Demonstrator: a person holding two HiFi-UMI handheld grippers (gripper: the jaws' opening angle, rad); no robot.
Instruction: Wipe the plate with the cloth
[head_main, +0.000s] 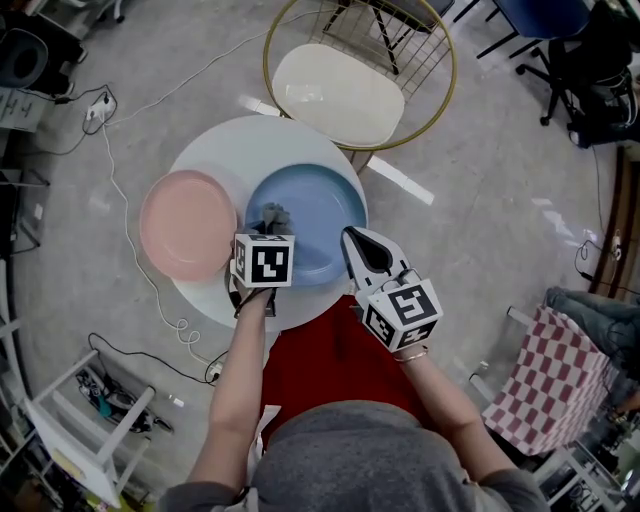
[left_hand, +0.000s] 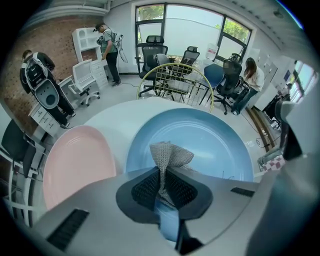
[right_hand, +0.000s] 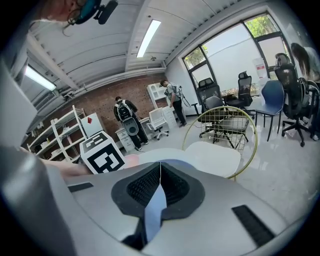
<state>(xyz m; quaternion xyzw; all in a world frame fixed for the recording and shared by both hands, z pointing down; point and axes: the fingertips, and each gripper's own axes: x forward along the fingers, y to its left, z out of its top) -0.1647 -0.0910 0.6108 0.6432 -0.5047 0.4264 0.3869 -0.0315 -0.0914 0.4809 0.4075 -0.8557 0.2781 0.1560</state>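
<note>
Pink round plate (head_main: 188, 224): set on the left part of the white round table (head_main: 215, 150), its face bare.
Left gripper (left_hand: 162, 176): jaws are closed on the grey knitted cloth (left_hand: 170, 154), which is bunched upright beyond the tips.
Blue round plate (head_main: 325, 205): laid just beside the pink one. The cloth is held over its near left part; contact cannot be told.
Right gripper (right_hand: 160, 172): jaws are pressed together with nothing gripped, held over the blue plate's near right rim.
</note>
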